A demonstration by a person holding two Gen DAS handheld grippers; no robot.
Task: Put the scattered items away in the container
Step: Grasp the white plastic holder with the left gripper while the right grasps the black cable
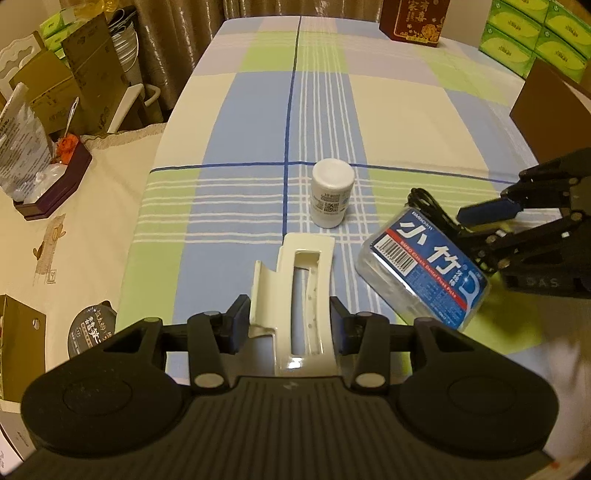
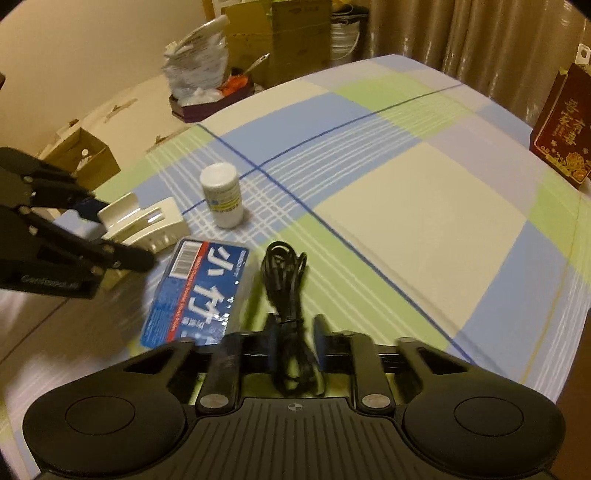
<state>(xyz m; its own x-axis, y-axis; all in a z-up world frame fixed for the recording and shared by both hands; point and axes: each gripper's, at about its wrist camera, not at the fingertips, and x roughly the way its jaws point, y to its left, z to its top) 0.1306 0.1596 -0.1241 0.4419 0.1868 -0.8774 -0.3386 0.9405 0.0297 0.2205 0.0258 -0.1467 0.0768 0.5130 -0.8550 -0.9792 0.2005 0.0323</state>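
My left gripper [image 1: 288,325] is shut on a cream plastic clip [image 1: 299,295], held above the checked cloth; the clip also shows in the right wrist view [image 2: 147,225]. My right gripper [image 2: 295,332] is shut on a coiled black cable [image 2: 284,280], whose coil also shows in the left wrist view [image 1: 428,206]. A blue-labelled clear dental floss box [image 1: 424,269] lies between the grippers, also in the right wrist view [image 2: 199,291]. A small white bottle [image 1: 330,192] stands upright beyond it, seen too in the right wrist view [image 2: 223,195].
A brown cardboard box [image 1: 546,110] stands at the right edge of the table. A red gift box [image 1: 413,22] and green tissue packs [image 1: 535,33] sit at the far end. A dark tray [image 1: 55,181] and cartons crowd the side table on the left.
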